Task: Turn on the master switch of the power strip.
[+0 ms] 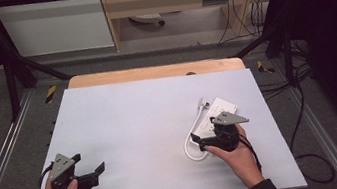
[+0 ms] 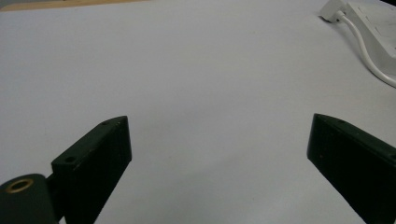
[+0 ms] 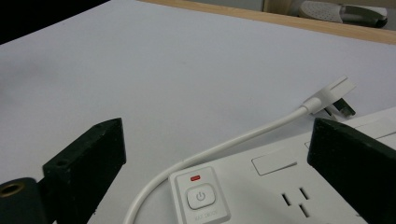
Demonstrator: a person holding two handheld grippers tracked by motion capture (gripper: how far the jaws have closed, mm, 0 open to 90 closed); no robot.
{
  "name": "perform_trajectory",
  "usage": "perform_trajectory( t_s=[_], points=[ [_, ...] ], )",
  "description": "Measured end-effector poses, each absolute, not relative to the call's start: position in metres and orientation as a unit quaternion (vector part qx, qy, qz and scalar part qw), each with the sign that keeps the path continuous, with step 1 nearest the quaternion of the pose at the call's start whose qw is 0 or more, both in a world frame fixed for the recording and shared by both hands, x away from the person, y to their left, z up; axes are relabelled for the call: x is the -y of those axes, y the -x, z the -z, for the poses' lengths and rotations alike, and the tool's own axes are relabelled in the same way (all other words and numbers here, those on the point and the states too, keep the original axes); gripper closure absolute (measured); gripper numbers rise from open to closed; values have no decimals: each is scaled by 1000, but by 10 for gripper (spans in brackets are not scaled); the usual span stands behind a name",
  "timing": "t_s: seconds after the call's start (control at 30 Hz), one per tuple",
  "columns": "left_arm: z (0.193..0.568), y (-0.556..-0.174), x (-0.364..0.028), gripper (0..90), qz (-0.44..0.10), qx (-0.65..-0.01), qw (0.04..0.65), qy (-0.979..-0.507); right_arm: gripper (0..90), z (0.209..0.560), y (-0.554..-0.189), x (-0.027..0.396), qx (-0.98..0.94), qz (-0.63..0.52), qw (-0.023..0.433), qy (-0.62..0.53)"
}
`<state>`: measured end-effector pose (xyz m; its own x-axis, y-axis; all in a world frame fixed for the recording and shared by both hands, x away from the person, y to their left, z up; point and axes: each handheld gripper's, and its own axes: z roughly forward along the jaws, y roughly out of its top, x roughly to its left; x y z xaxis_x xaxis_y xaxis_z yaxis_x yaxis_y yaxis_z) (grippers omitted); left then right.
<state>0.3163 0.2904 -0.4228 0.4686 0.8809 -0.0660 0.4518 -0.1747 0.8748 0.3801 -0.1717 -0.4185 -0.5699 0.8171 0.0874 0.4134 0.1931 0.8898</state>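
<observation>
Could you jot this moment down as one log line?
right hand-held gripper: open over power strip | left hand-held gripper: open, nothing between | plug: lying on table

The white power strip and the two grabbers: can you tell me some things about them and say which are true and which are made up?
1. The power strip has a button with a small red mark above it. True.
2. The right gripper is squeezing the cable. False: its jaws stand wide apart, with the cable and strip between them, untouched.
3. The left gripper holds a plug. False: its open jaws have only bare white table between them.
4. The plug lies on the table beside the strip. True.
5. The strip is near the left gripper. False: it lies under the right gripper.
</observation>
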Motion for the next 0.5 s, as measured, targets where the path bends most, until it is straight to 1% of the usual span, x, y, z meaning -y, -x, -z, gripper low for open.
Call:
perform_trajectory(
  t_s=[0.1,0.27,0.5],
  points=[
    [423,-316,-290,64,-238,-457,451,-729,30,417,-380,172,-744,-479,210,-416],
    [423,-316,-291,64,-238,-457,451,-729,54,418,-381,176,-745,-458,218,-434],
    [423,-316,-291,64,-239,-458,450,-728,46,413,-378,187,-737,-470,228,-428]
  ],
)
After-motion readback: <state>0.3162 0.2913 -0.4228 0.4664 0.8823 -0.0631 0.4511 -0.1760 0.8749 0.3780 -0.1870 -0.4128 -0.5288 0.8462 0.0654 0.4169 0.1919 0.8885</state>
